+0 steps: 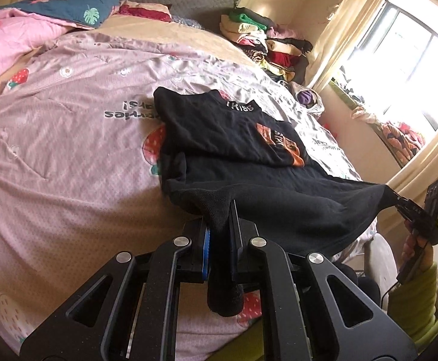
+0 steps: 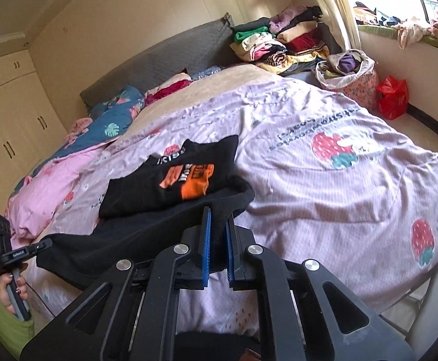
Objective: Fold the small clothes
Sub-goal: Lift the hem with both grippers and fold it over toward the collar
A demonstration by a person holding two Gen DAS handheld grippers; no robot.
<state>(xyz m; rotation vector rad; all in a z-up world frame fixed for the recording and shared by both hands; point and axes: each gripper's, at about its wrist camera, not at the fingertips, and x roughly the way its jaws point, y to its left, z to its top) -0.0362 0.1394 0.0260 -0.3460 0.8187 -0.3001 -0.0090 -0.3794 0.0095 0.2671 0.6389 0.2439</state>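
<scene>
Both tongs, left (image 1: 220, 225) and right (image 2: 217, 234), pinch the black shirt's (image 1: 234, 138) near hem.

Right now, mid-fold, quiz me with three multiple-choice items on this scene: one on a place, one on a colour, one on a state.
1. Where does the folded clothes pile sit?
A. at the head end of the bed, towards the window
B. on the floor by the wardrobe
C. on the black shirt

2. What colour is the print on the black shirt?
A. green
B. orange
C. yellow

3. What is the state of the two grippers?
A. both open above the bed
B. only the left holds cloth
C. each shut on the shirt's near edge

Key: 1 A, the pile lies beside the grey headboard. 2 B, orange block on the chest. 3 C, the left gripper and right gripper both have black cloth between their fingers.
</scene>
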